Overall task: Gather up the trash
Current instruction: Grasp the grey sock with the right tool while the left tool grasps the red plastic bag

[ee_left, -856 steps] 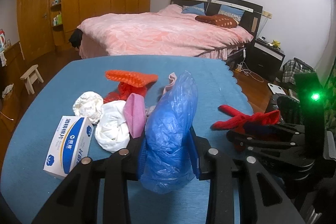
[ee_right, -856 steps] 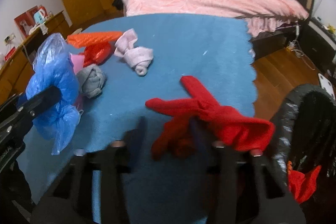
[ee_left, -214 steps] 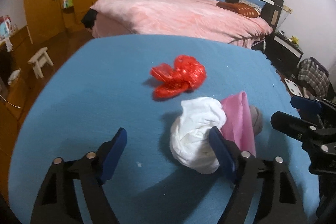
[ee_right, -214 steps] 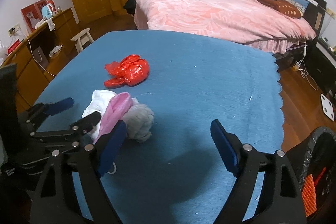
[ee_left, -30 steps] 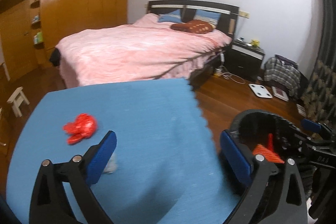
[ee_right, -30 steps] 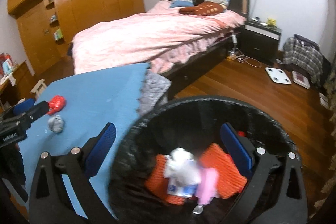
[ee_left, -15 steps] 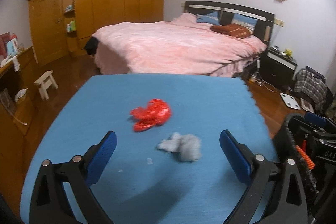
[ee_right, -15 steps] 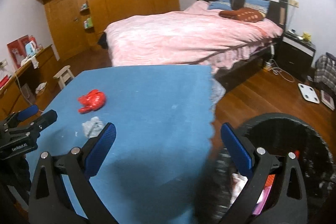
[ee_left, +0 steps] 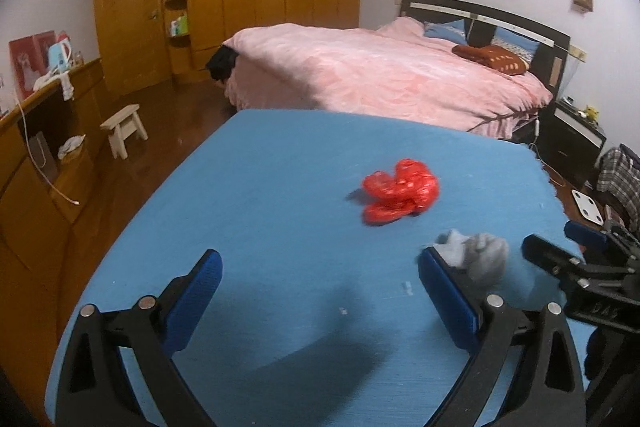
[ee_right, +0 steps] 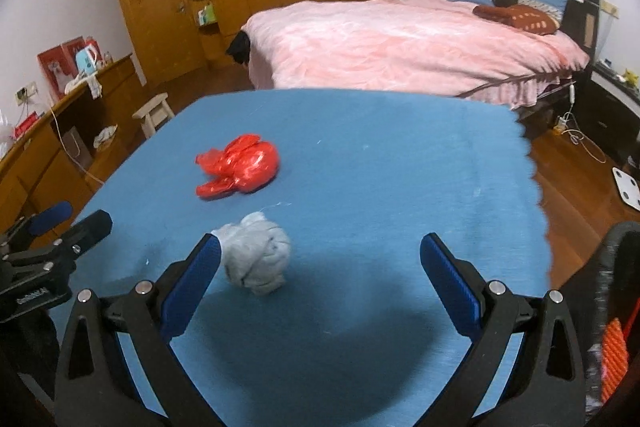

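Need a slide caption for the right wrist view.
Open right gripper hovers over blue table; grey wad and red bag remain.

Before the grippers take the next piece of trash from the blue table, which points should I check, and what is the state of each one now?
1. Right gripper open and empty: ok, its jaws stand wide apart with nothing between them.
2. Left gripper open and empty: ok, same state.
3. Trash remaining on the blue table: ok, a grey crumpled wad and a red plastic bag lie apart from each other.
4. Nearest piece in line with the right gripper: not ok, the grey wad sits by the left finger, off centre.
5. Black trash bin within reach at the right: ok.
6. Room left in the bin: cannot tell, only its edge shows.
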`<state>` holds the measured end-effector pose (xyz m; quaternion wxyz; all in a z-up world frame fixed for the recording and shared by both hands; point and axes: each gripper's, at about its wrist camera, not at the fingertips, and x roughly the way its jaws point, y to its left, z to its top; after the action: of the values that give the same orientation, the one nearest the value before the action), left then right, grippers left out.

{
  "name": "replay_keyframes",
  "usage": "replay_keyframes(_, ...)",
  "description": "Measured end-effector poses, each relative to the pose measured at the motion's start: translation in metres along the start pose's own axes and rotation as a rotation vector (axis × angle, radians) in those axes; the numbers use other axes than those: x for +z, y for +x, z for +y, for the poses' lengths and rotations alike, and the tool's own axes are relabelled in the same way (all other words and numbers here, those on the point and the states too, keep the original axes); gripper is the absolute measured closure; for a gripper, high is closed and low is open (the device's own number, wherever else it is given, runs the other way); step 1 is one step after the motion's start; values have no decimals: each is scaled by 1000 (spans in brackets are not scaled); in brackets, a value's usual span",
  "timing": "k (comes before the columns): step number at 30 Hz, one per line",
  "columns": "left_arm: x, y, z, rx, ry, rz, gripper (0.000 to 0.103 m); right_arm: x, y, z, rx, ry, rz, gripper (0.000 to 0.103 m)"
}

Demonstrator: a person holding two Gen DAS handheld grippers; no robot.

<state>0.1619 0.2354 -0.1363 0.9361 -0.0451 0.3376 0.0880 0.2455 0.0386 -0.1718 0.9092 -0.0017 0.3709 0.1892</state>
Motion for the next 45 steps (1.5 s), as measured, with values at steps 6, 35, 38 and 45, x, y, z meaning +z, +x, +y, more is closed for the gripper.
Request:
replay_keyframes(6, -3, 5, 14, 12, -15, 4, 6, -3, 27, 17, -5, -12, 51, 6)
replay_keyframes(35, 22, 31, -17, -50, -1, -8, 6, 17, 30, -15, 12, 3, 77, 63)
replay_keyframes(38, 32, 46, -34, -73, 18, -6, 6, 24, 32, -33, -17, 18, 65, 63)
replay_keyframes(45, 47, 90, -62, -90, 58, 39, 6, 35, 43, -61, -54, 44, 56, 63)
